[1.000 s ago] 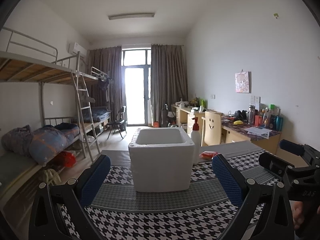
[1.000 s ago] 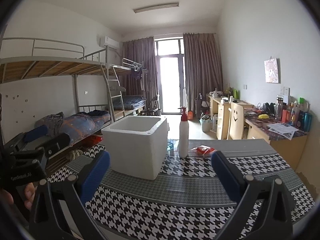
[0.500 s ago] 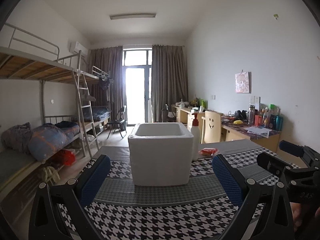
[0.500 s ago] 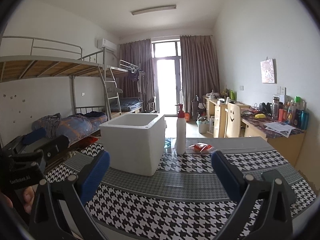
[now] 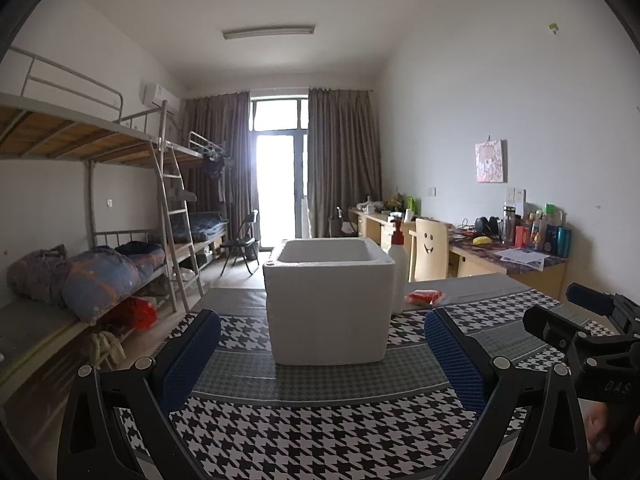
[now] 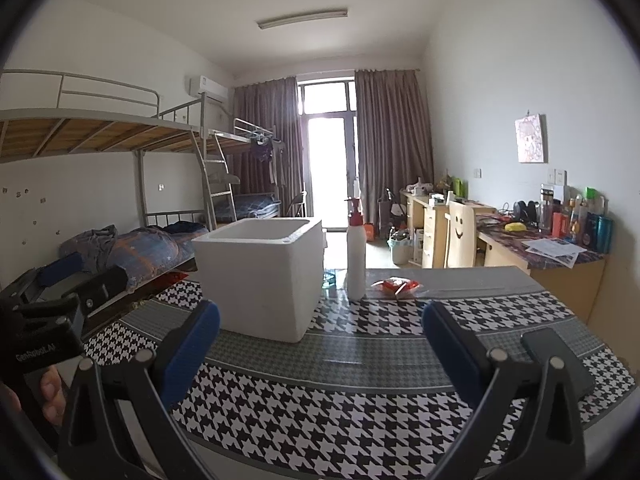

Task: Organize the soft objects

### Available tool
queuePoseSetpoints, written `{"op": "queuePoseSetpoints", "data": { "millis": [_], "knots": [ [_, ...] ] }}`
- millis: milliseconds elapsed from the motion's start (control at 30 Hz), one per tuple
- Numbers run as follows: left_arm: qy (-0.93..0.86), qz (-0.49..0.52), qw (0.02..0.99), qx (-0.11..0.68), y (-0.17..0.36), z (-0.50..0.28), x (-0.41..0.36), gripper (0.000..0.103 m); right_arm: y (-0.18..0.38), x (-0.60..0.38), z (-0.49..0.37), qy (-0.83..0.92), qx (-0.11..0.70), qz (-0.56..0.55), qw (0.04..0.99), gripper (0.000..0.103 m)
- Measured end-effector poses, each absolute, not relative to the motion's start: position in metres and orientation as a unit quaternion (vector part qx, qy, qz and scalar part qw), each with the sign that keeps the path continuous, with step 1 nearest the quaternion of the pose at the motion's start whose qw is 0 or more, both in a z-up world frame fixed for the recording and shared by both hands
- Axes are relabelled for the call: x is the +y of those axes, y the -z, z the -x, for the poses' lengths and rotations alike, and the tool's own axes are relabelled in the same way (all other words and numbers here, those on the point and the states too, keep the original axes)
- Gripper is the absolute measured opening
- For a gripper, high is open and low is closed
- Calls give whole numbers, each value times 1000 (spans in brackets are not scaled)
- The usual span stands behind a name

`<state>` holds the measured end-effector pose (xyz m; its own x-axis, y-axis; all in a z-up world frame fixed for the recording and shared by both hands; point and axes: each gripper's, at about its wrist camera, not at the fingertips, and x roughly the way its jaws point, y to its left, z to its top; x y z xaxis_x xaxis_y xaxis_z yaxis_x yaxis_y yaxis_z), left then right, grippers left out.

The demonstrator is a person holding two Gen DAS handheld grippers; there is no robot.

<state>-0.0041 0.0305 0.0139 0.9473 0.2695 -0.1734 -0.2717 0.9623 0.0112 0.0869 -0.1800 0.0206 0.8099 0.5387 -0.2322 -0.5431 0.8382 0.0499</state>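
Left gripper: jaws spread wide, blue-padded fingers empty, held above the near edge of the table, which wears a black-and-white houndstooth cloth with grey bands. Right gripper: jaws likewise spread, nothing between the blue pads, also over the near edge; each gripper shows at the margin of the other's view, both held by hand. White foam box: open-topped, upright, standing at mid-table straight ahead of the left gripper and ahead-left of the right one; contents cannot be seen. White pump bottle with red collar: upright, just beside the box on its right, toward the far edge. Red soft packet in clear wrap: lying flat near the far edge, right of the bottle and apart from it, well ahead of both grippers. Black flat item: lying at the right edge of the table, close to the right gripper's outer finger; kind not discernible. Surroundings: metal bunk beds along the left wall with bundled bedding, wooden desks cluttered with bottles along the right wall, chair with smiley cut-out, curtained balcony door at the far end.
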Motion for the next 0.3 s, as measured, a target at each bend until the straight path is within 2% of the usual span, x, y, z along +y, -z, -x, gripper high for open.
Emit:
{"op": "queuePoseSetpoints", "data": {
  "millis": [300],
  "knots": [
    [-133, 5, 987, 93, -12, 4, 30, 102, -19, -181, -89, -282, 125, 10, 951, 102]
  ]
}}
